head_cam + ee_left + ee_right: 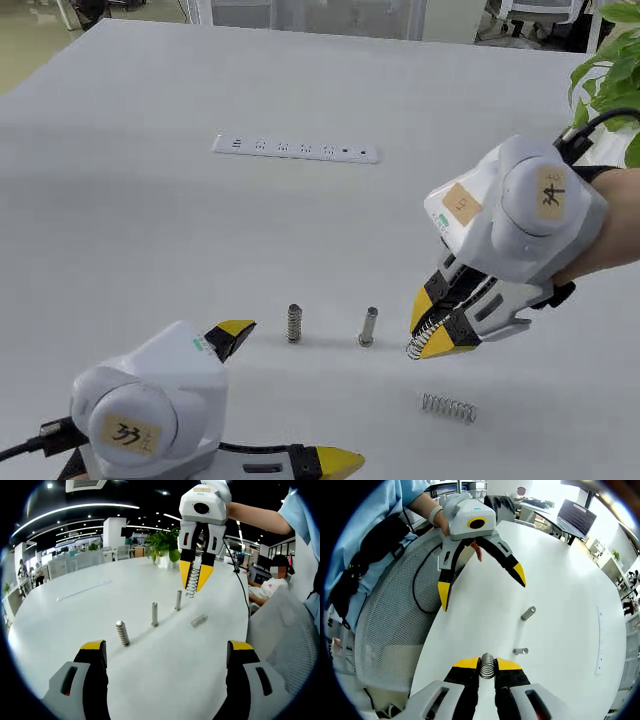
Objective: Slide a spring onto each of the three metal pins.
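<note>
Sprung pin [294, 323]: done. Bare pins [155, 615]: two remain. Right gripper [421, 338] fingers grasping held spring [487, 665]; loose spring [449, 407] on counter [150, 200], at its 5 o'clock. Left gripper [290, 395] fingers released.

On the table [120, 200] the pins stood in a row: the spring-covered pin [294, 323] at the left, a bare pin [368, 327] to its right, and (seen in the left gripper view) a third pin [178, 600] last in line. The right gripper [430, 328] hung just right of the bare pin, with a held spring [424, 337] between its jaws. A loose spring [448, 408] lay nearer the person, off to the right. The power strip [296, 148] lay well behind the pins. The left gripper [288, 396] sat before them at the near left, jaws apart.
</note>
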Tool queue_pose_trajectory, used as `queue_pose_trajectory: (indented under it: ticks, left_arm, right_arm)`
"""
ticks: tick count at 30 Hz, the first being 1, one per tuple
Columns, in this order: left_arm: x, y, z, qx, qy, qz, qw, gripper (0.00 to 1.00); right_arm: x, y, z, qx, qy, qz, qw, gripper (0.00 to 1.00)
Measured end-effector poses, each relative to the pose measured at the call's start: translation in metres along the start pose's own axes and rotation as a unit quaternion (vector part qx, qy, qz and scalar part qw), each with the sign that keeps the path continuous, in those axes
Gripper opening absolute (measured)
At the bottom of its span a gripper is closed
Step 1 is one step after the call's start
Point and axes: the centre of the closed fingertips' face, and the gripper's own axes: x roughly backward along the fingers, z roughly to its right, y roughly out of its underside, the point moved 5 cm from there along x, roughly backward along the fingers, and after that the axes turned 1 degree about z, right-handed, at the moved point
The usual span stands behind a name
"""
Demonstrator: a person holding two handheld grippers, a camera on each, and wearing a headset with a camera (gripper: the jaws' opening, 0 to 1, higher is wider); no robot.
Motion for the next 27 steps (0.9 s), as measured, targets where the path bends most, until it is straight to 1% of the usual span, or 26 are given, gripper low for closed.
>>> queue_pose_trajectory:
  ticks: [4,5,9,10,14,17,21,24,27]
  left_arm:
    - [0.000,0.003,0.000,0.004,0.000,-0.003,1.0000,0.99]
    - [0.000,0.004,0.000,0.005,-0.003,-0.005,1.0000,0.99]
    - [0.003,0.007,-0.001,0.010,-0.006,-0.003,0.9999,0.99]
    - [0.003,0.008,-0.001,0.012,-0.006,-0.006,0.9999,0.99]
    - [0.005,0.009,-0.004,0.013,-0.011,-0.007,0.9998,0.99]
    - [0.005,0.008,-0.005,0.014,-0.013,-0.006,0.9998,0.99]
    - [0.005,0.008,-0.007,0.014,-0.015,-0.007,0.9998,0.99]
    - [0.004,0.008,-0.008,0.017,-0.016,-0.006,0.9997,0.99]
    - [0.004,0.009,-0.007,0.014,-0.014,-0.009,0.9998,0.99]
  right_arm:
    - [-0.001,-0.002,0.007,0.007,0.001,-0.010,0.9999,0.07]
    - [-0.001,-0.002,0.010,0.011,0.005,-0.012,0.9999,0.07]
    - [-0.002,-0.002,0.020,0.025,0.015,-0.025,0.9993,0.07]
    - [-0.002,-0.002,0.023,0.027,0.018,-0.028,0.9991,0.07]
    - [-0.004,-0.003,0.034,0.031,0.021,-0.029,0.9989,0.07]
    - [-0.008,-0.004,0.043,0.038,0.017,-0.043,0.9982,0.07]
    - [-0.012,-0.005,0.051,0.045,0.014,-0.052,0.9975,0.07]
    - [-0.014,-0.006,0.055,0.048,0.012,-0.059,0.9970,0.07]
    - [-0.017,-0.007,0.055,0.054,0.007,-0.064,0.9964,0.07]
